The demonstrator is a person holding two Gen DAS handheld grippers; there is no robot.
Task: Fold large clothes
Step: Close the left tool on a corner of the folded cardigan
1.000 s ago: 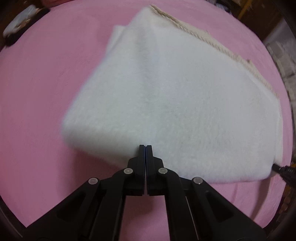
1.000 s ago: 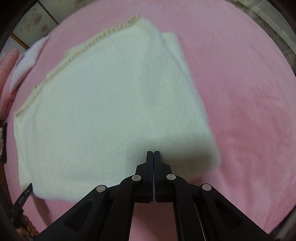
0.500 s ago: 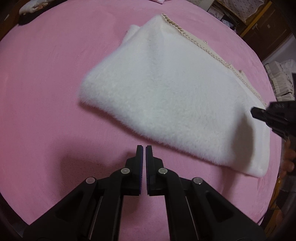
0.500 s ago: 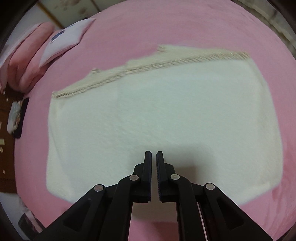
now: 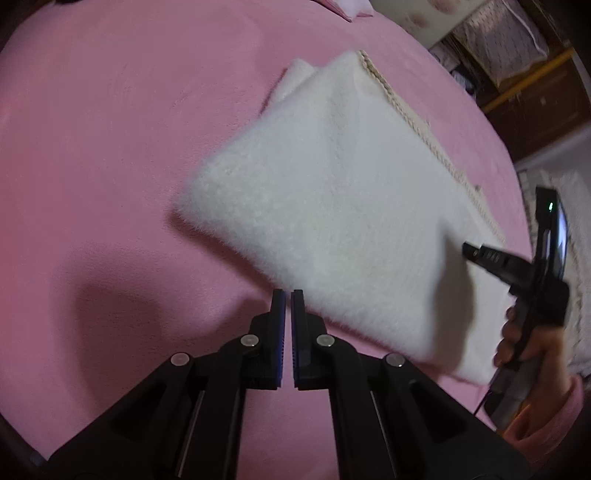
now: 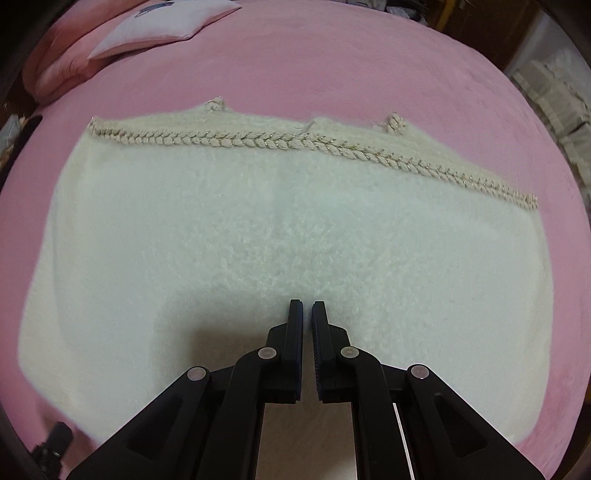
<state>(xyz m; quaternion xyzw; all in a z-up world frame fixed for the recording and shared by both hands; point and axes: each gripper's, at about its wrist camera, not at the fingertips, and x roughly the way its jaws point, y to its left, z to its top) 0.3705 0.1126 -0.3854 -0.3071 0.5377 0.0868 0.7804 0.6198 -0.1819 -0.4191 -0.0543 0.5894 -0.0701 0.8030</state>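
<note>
The pink bed (image 6: 369, 66) carried the folded white fleece garment (image 6: 258, 240) mid-surface, released. The right gripper (image 6: 307, 306) had swung over its middle and the left gripper (image 5: 287, 295) beside its near edge, both nearly closed, empty; the fold seemed finished.

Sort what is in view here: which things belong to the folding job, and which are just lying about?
Part of the job:
- folded white fleece garment with braided trim
- left gripper, shut, empty
- right gripper, shut, empty, over the garment

Lying about:
- pink bedspread (work surface)
- pillow
- stacked bedding off the bed
</note>
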